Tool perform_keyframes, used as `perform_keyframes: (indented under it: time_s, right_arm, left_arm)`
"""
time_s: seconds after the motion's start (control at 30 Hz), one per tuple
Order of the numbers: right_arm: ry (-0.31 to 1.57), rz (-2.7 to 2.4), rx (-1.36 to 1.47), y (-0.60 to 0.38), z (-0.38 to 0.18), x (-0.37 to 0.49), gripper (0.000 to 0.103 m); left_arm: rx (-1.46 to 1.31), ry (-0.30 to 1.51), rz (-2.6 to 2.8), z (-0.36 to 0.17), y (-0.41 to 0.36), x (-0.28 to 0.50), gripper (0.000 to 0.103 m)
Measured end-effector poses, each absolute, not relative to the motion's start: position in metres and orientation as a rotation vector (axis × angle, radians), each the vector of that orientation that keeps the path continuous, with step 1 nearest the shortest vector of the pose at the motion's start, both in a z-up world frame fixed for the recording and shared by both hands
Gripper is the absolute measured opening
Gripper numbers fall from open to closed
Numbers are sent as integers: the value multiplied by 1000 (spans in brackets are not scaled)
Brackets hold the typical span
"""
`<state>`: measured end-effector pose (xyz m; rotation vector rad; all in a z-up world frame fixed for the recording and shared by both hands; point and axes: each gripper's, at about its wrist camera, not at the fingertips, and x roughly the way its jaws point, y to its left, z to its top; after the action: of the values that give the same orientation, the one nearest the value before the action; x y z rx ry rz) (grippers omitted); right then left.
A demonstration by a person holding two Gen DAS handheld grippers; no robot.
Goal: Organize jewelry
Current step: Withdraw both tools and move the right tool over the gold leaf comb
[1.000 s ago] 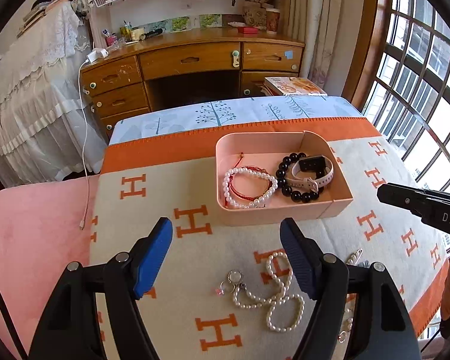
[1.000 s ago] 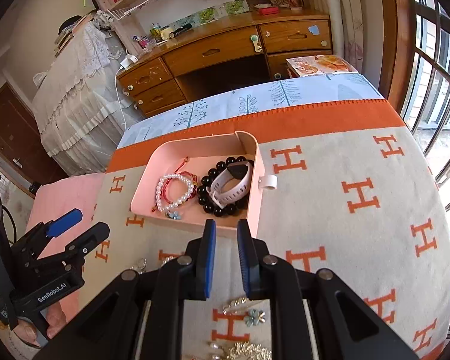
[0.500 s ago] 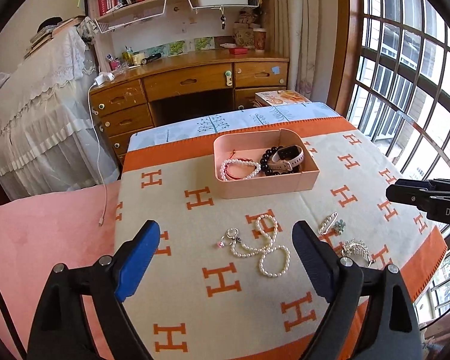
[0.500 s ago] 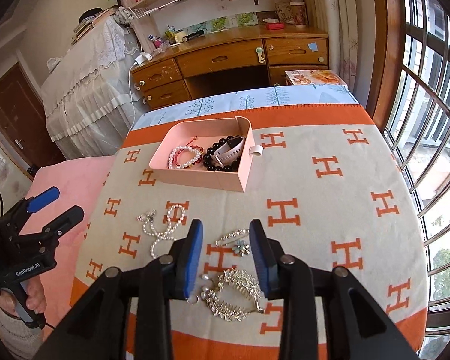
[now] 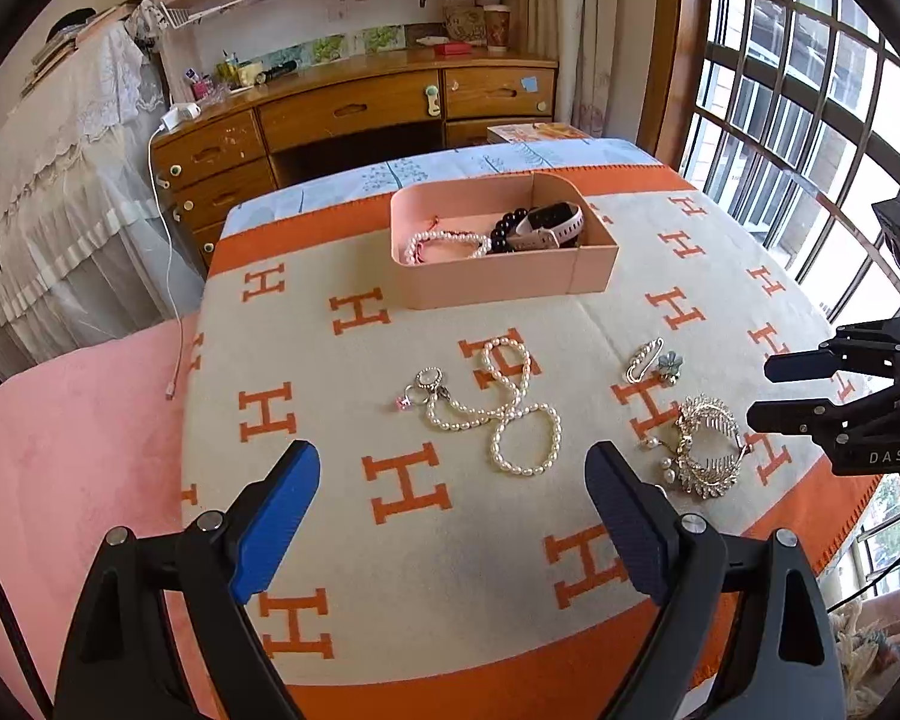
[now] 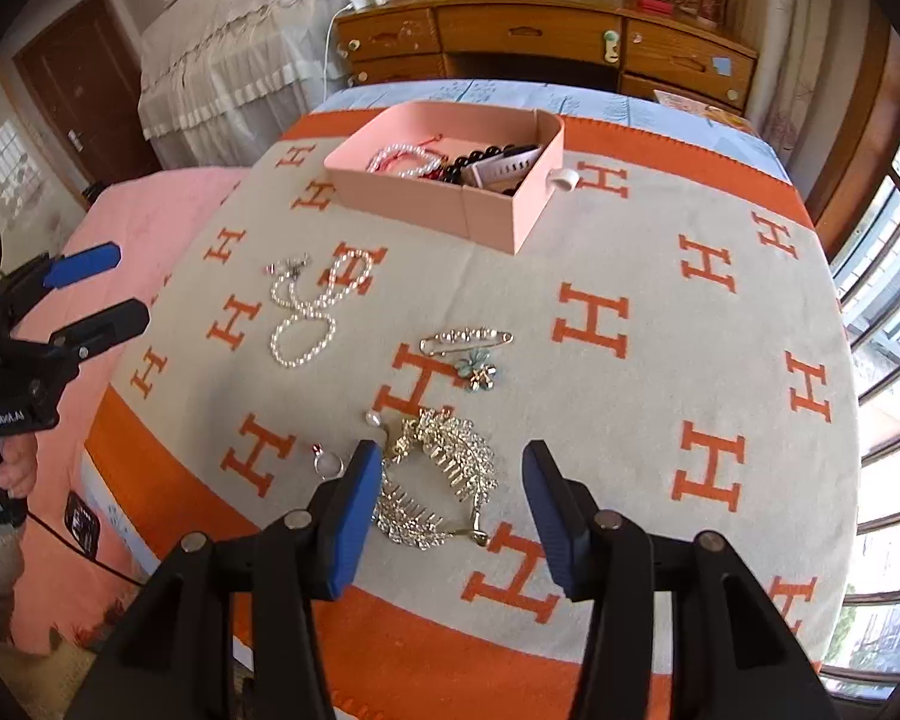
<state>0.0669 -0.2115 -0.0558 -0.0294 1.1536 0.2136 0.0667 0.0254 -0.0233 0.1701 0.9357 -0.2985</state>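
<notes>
Gold hair comb (image 6: 435,477) lies between our right gripper (image 6: 453,501), whose jaws are opening around it untouched; our left gripper (image 5: 453,516) hangs wide open, empty, near the pearl necklace (image 5: 504,405).

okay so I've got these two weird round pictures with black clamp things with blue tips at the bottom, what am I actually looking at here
Those black clamps are hand-held grippers, one in each of a person's hands; there is no robot. Each carries a wide-angle camera looking along its two fingers, which is why the pictures look round and bent.

One picture is from the left gripper, whose jaws stand wide open with nothing in them. The other is from the right gripper, whose jaws are opening above a sparkly hair comb, not gripping it.

Both look down on an orange and beige blanket. On it stands a pink box already holding a pearl bracelet, black beads and a watch. Loose on the blanket lie a pearl necklace, a pearl pin with a small flower piece beside it, and the comb.
</notes>
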Motion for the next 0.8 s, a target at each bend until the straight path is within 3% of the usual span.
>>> perform_keyframes:
  time_s: [0.27, 0.7, 0.8]
  right_arm:
    - [1170, 293, -173, -205, -78, 73, 49]
    - [1187, 350, -306, -197, -100, 80, 49]
    - [1175, 363, -289, -199, -99, 80, 34]
  left_arm:
    - [189, 1019, -345, -59, 20, 82, 89]
    - [295, 1070, -442, -76, 1, 98, 89]
    - [346, 1090, -469, -80, -6, 103, 89]
